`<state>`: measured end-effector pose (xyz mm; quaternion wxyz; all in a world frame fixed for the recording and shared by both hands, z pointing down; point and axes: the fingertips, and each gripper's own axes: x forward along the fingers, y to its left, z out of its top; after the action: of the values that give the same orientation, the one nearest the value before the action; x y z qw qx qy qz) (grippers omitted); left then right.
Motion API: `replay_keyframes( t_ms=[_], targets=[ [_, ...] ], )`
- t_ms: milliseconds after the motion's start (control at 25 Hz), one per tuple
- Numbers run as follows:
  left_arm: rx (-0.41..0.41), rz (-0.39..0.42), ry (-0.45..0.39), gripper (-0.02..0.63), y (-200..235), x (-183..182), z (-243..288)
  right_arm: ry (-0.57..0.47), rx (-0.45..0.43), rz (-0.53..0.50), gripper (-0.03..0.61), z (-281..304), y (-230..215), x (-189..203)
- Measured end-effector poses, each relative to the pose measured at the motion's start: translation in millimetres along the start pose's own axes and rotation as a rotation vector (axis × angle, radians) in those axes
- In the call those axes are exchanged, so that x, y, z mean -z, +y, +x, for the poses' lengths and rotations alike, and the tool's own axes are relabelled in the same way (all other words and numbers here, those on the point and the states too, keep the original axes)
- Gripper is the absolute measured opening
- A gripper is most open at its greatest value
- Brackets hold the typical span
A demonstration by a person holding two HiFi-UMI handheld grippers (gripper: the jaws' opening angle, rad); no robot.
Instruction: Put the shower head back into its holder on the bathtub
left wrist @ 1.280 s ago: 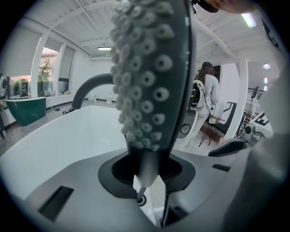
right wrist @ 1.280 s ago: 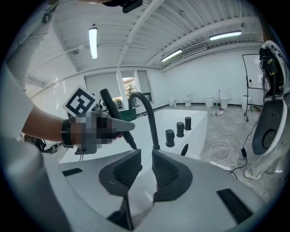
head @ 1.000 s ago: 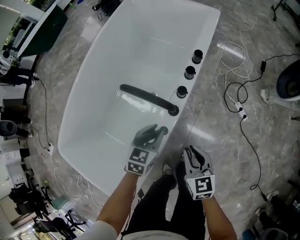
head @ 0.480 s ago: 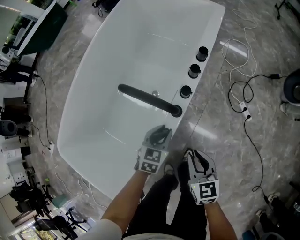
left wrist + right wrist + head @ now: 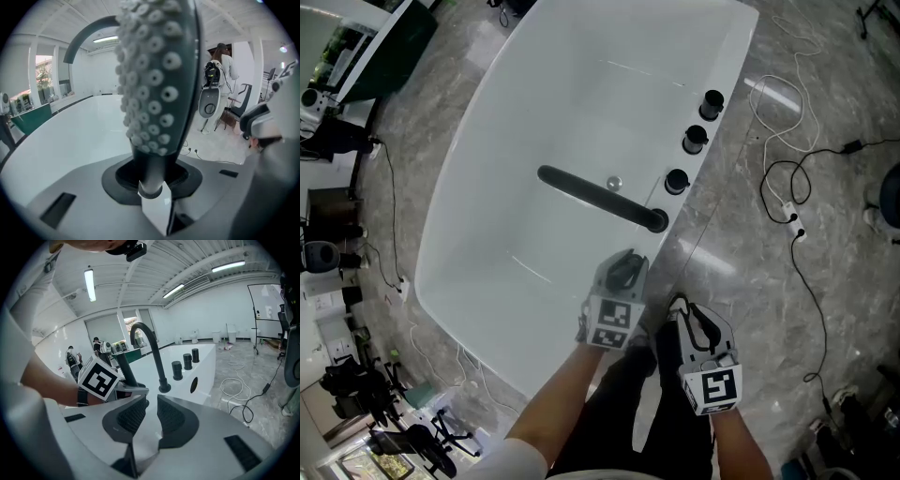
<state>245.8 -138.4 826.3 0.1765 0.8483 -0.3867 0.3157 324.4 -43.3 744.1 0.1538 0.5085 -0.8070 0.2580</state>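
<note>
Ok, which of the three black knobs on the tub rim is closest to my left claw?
The knob at the row's near end, beside the black spout's base; the middle knob and far knob sit farther off.

Lab or showroom hall, not a home: freestanding bathtub (image 5: pixel 516 187) on stone floor (image 5: pixel 844 272), loose cables (image 5: pixel 233 380), strip lights (image 5: pixel 90 284), whiteboard (image 5: pixel 265 301).

Head view: high, steeply down on bathtub (image 5: pixel 516 187). Gripper views: low, close, along left tongs (image 5: pixel 152 177), right tongs (image 5: pixel 151 411); all share spout (image 5: pixel 152 352).
</note>
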Motion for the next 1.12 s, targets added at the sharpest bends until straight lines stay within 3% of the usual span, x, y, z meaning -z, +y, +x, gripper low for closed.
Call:
replay_keyframes(
  t_ms=[160,280,400,560,600,760,960,1120],
  targets=[
    [0.029,0.025,-0.031,0.114,-3,1,-4,0.015,-0.009,0.009,0.081,-3,5,0],
    [0.047,0.040,-0.046,0.201,-5,2,-11,0.027,-0.012,0.025,0.081,-6,6,0],
    [0.041,0.028,-0.034,0.221,-3,4,-14,0.031,-0.020,0.041,0.081,-5,4,2],
    [0.035,0.004,-0.012,0.211,-1,6,-13,0.020,-0.034,0.045,0.081,-2,4,-1],
    [0.031,0.005,-0.006,0.138,0,6,-13,0.026,-0.035,0.050,0.081,-2,4,-2],
    [0.023,0.007,0.001,0.129,-1,5,-12,0.031,-0.041,0.059,0.081,1,-1,-6],
    [0.061,-0.007,0.042,0.255,-12,10,-16,0.030,-0.079,0.062,0.081,2,-3,-12],
    [0.087,-0.091,0.104,0.265,-33,27,-66,0.047,-0.114,0.064,0.081,-11,7,-26]
  ],
)
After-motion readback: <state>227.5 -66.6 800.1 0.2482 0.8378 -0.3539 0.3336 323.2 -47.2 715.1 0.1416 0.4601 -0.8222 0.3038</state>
